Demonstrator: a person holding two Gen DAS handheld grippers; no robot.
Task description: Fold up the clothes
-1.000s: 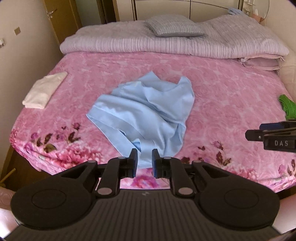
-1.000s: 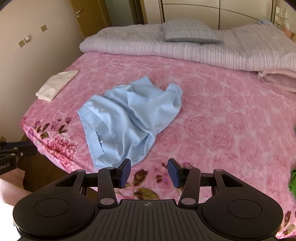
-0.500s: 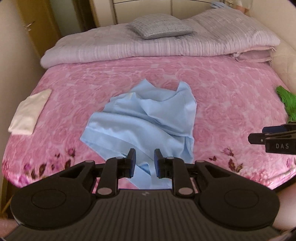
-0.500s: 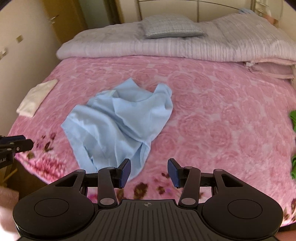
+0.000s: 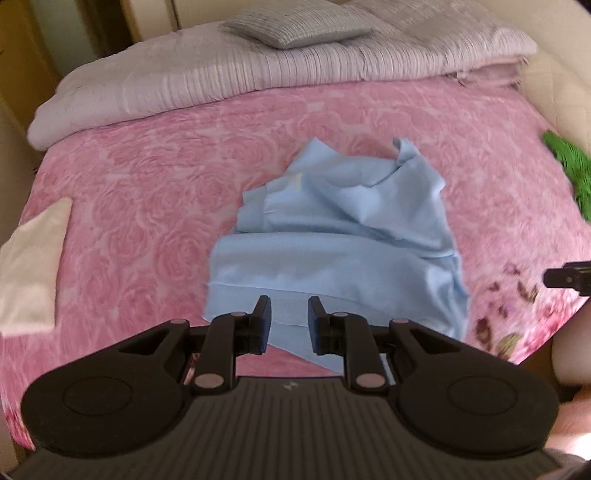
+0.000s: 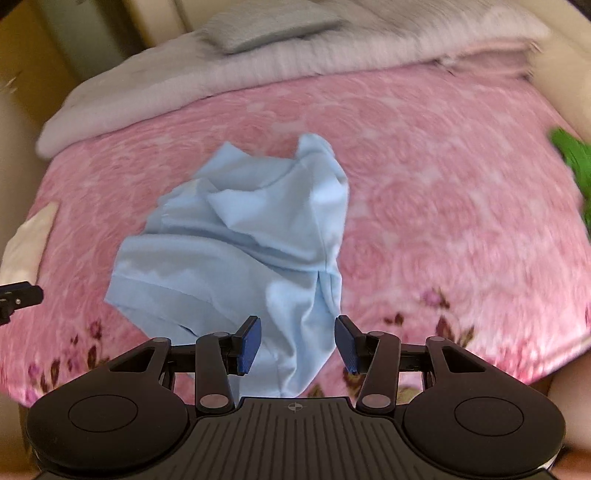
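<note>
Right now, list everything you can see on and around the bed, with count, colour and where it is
Blue garment: one, light blue, crumpled mid-bed toward the near edge.
Folded cloth: one, cream, on the bed's left edge.
Green item: one, bright green, at the bed's right edge, partly cut off.
Blanket: one, pink with a rose pattern, covering the bed.
Duvet: one, pale lilac striped, bunched along the far end.
Pillow: one, grey, on the duvet.
Left gripper: one, black, open, above the garment's near hem.
Right gripper: one, black with blue pads, open wider, above the garment's near corner.
</note>
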